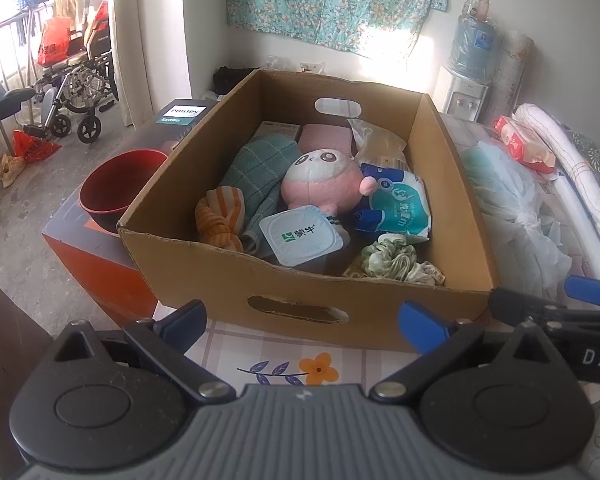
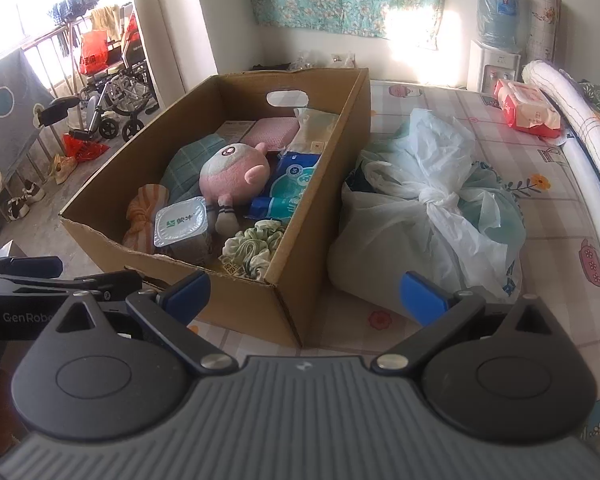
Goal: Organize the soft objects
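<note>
Right now your left gripper (image 1: 304,322) hangs just short of the near wall of the cardboard box (image 1: 204,272), its jaws spread wide and holding nothing. Your right gripper (image 2: 304,292) sits beside it, also released and empty, aimed at the box's near right corner.

Inside the box, the pink plush toy (image 1: 324,184) lies near the middle. At its 9 o'clock is a folded teal towel (image 1: 256,168), and at 7 o'clock an orange striped cloth (image 1: 218,220) is bunched against the left wall. A sealed yogurt cup (image 1: 300,236) rests at the plush's 6 o'clock, touching its legs. A blue-and-white wipes pack (image 1: 400,204) lies at 3 o'clock, and a green scrunchie (image 1: 388,258) sits in the near right corner. A pink pad (image 1: 326,138) lies toward the far wall, at 12 o'clock.

Outside the box, at its 3 o'clock on the flowered bed sheet (image 2: 560,216), is a knotted white plastic bag (image 2: 420,220). A red tissue pack (image 2: 526,110) lies farther back. At the box's 9 o'clock, a red bowl (image 1: 120,188) sits on an orange carton (image 1: 96,256).
</note>
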The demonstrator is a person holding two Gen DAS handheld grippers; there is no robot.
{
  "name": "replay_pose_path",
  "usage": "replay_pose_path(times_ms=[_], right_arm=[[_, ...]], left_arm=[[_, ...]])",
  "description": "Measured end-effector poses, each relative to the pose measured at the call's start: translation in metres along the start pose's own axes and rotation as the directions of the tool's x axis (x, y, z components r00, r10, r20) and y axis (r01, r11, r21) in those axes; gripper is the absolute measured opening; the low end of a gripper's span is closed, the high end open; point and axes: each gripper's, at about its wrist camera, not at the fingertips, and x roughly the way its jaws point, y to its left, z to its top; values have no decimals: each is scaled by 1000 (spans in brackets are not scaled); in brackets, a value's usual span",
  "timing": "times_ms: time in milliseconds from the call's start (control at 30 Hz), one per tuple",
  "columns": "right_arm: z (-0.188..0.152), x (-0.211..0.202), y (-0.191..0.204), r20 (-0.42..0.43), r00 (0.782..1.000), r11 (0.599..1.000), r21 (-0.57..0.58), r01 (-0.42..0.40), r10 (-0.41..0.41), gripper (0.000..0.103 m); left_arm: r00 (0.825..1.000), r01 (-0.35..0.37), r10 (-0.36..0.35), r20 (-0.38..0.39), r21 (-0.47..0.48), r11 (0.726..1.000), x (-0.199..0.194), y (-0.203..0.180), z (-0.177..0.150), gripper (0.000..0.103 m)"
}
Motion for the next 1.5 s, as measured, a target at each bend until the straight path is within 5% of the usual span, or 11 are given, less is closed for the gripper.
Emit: replay_pose_path(times_ms=[1500], right_arm=[[0,9,0,-20,1000,1000,-4,7,-7,102]], left_arm=[[1000,12,-13,-28,-22,1000,7,2,-1,102]])
